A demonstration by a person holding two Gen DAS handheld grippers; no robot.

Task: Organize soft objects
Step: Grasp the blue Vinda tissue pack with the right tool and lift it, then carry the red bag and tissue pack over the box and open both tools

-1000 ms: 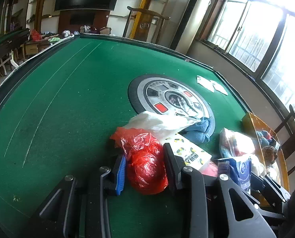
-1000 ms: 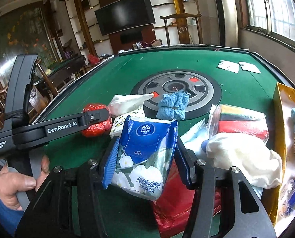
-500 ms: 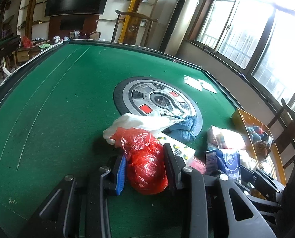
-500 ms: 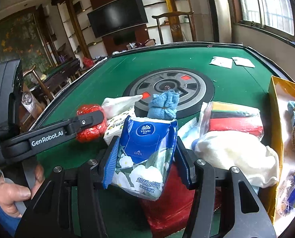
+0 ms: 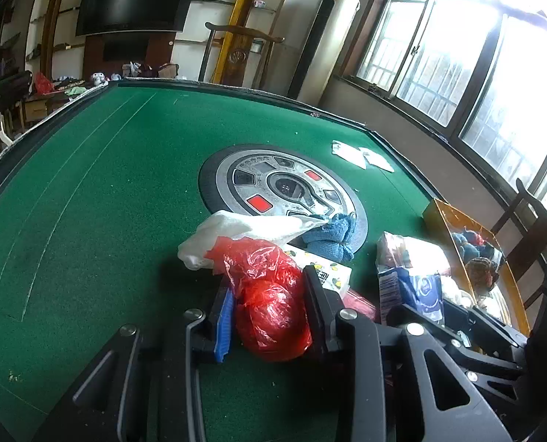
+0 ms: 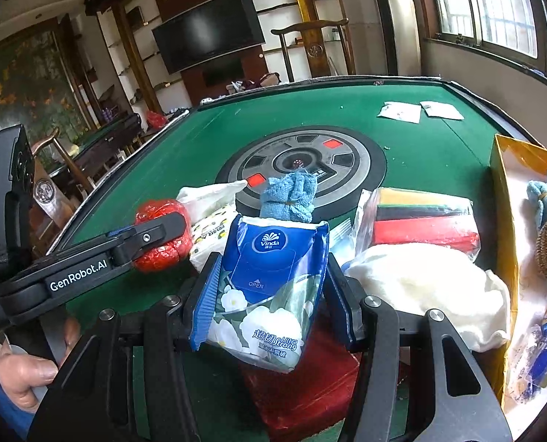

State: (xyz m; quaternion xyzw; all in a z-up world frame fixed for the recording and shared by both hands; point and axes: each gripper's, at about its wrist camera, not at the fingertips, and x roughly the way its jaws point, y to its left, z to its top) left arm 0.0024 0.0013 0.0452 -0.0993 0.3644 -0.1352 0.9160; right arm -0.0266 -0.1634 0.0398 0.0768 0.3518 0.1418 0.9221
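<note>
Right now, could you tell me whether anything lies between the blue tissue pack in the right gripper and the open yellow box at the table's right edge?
Yes. The blue tissue pack is clamped in the right gripper, and a cream-white cloth bundle lies between it and the yellow box, against the box's near wall, with a clear bag of coloured cloths behind it.

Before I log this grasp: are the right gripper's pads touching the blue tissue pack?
Touching. The right wrist view shows the right gripper with both pads pressed against the sides of the blue tissue pack, which is squeezed between them.
</note>
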